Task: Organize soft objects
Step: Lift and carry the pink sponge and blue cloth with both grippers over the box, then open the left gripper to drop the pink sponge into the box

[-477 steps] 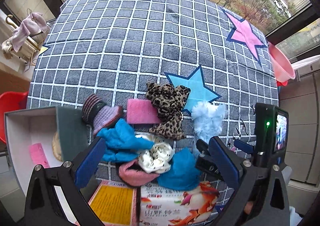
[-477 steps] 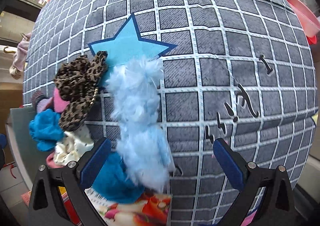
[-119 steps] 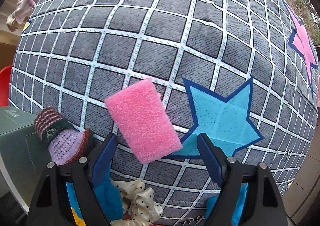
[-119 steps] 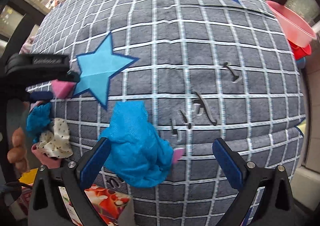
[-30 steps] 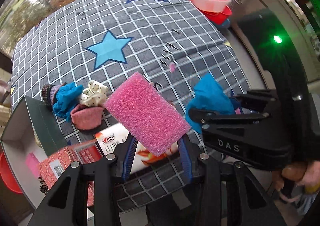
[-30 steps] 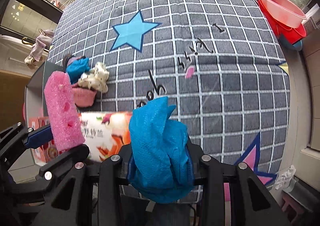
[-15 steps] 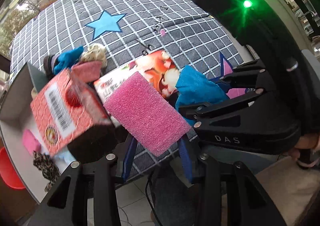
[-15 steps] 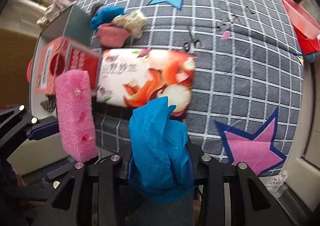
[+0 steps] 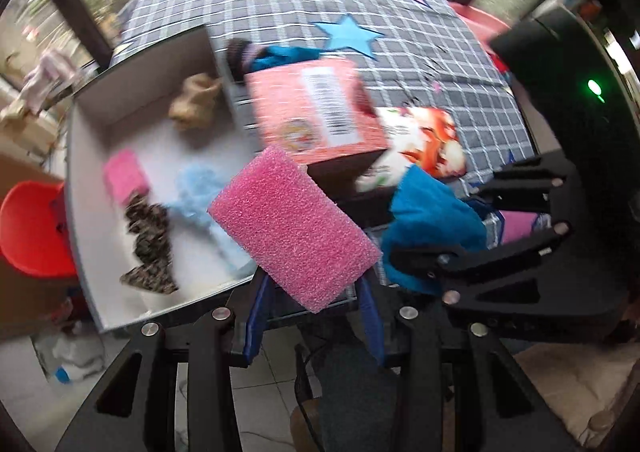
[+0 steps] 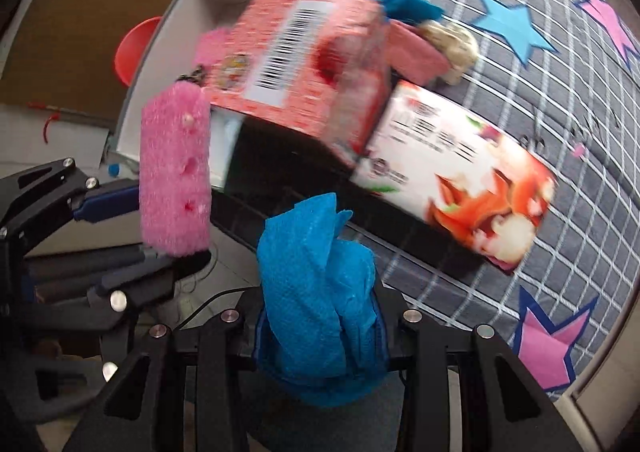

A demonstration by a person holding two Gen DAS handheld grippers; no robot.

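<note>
- Both grippers have swung away from the checked cloth toward the white box [image 9: 84,156] since a second ago.
- The left gripper [image 9: 314,308] pinches a bumpy pink sponge [image 9: 292,228], a flat block held above the box's edge.
- The right gripper [image 10: 320,336] squeezes a crumpled blue cloth [image 10: 316,292].
- Inside the box lie a fluffy light-blue piece [image 9: 200,188], a spotted scrunchie [image 9: 150,236] and a small pink sponge [image 9: 124,176].
</note>
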